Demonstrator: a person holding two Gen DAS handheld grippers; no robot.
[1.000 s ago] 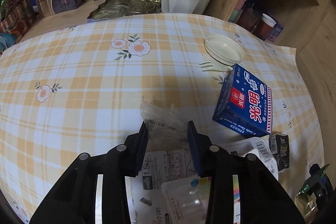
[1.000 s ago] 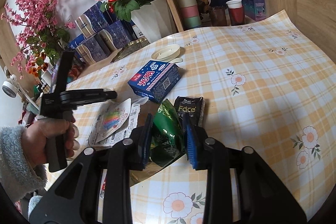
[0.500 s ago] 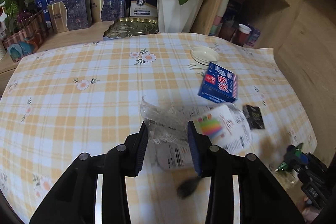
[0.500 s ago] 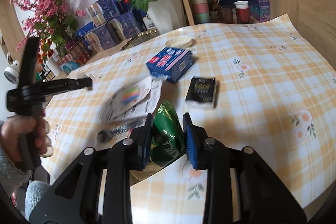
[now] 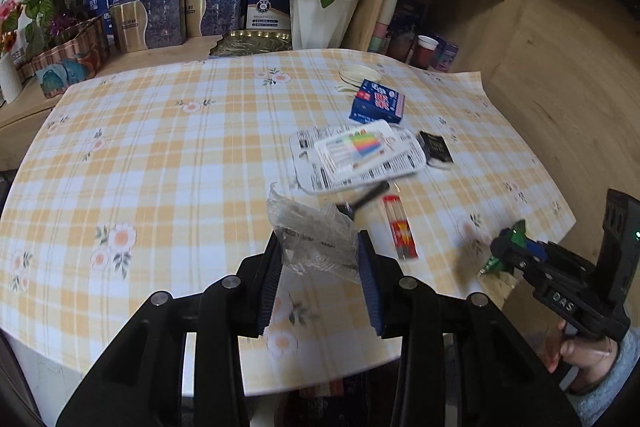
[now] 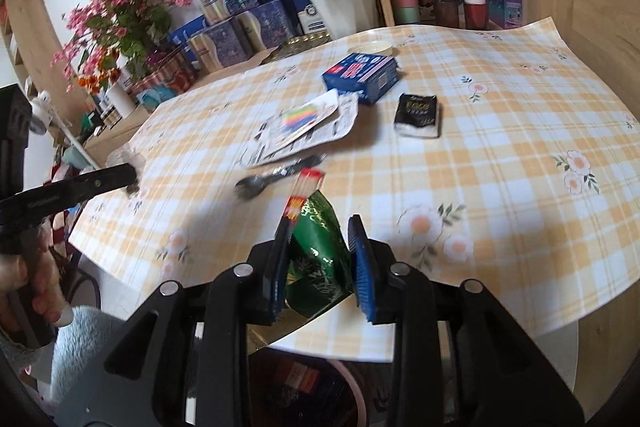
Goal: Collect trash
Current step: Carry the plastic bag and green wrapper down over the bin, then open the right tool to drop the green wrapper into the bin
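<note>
Your left hand-held gripper (image 5: 320, 259) is clenched on the crumpled clear plastic wrapper (image 5: 314, 241), same grip as a second ago, but you've pulled back and up: a second ago the wrapper hung low over the white printed packaging (image 5: 356, 157), now it hangs above the desk's near edge and the checked tablecloth (image 5: 160, 155) shows far wider. That lift leaves the packaging flat on the desk and uncovers a black plastic fork (image 5: 364, 198) and a red-striped sachet (image 5: 401, 229) near it; neither showed in the earliest pictures. Further right, the blue box (image 5: 378, 101), the white lid (image 5: 356, 73) behind it and the black pack (image 5: 436, 147) sit where they were. Your right hand-held gripper (image 6: 320, 259) is clenched on the green foil wrapper (image 6: 316, 259), grip unchanged, and it has also backed off: the black pack that lay just ahead of the fingers is now well apart, and the desk's front edge cuts across the bottom of the right wrist view. Below that edge something dark and round, likely a bin (image 6: 320, 387), holds reddish scraps, too blurred to be sure. Judged: both pieces are picked and in transit off the desk, next is dropping them there. Packaging, fork, sachet, pack and maybe box are not yet collected.
</note>
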